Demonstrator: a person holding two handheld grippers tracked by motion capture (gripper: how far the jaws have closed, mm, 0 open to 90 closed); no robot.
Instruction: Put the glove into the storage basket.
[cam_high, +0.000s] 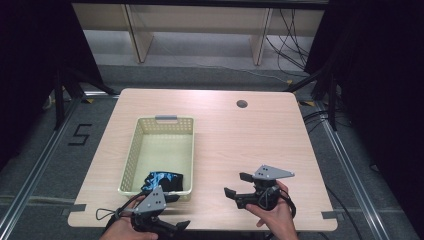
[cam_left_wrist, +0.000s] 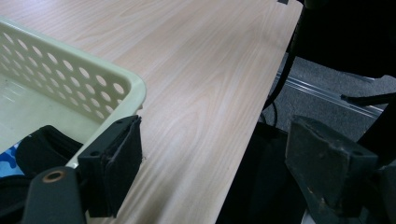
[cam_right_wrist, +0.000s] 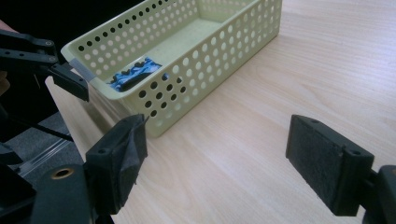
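Observation:
A pale yellow perforated basket (cam_high: 131, 150) stands on the left half of the wooden table (cam_high: 240, 140). At its near end lies a black and blue bundle (cam_high: 162, 180), which looks like cloth. My left gripper (cam_high: 177, 211) is at the table's front edge, beside the basket's near right corner, open with nothing between its jaws. In the left gripper view the left gripper (cam_left_wrist: 215, 154) spans the table edge, with the basket (cam_left_wrist: 70, 74) and bundle (cam_left_wrist: 42, 144) at the left. My right gripper (cam_right_wrist: 219, 144) is open over bare wood and faces the basket (cam_right_wrist: 210, 51) and bundle (cam_right_wrist: 135, 74).
A round cable hole (cam_high: 242, 104) sits near the table's far edge. Bare wood stretches right of the basket. Grey floor with metal rails (cam_high: 350, 160) surrounds the table, and black curtains hang at both sides.

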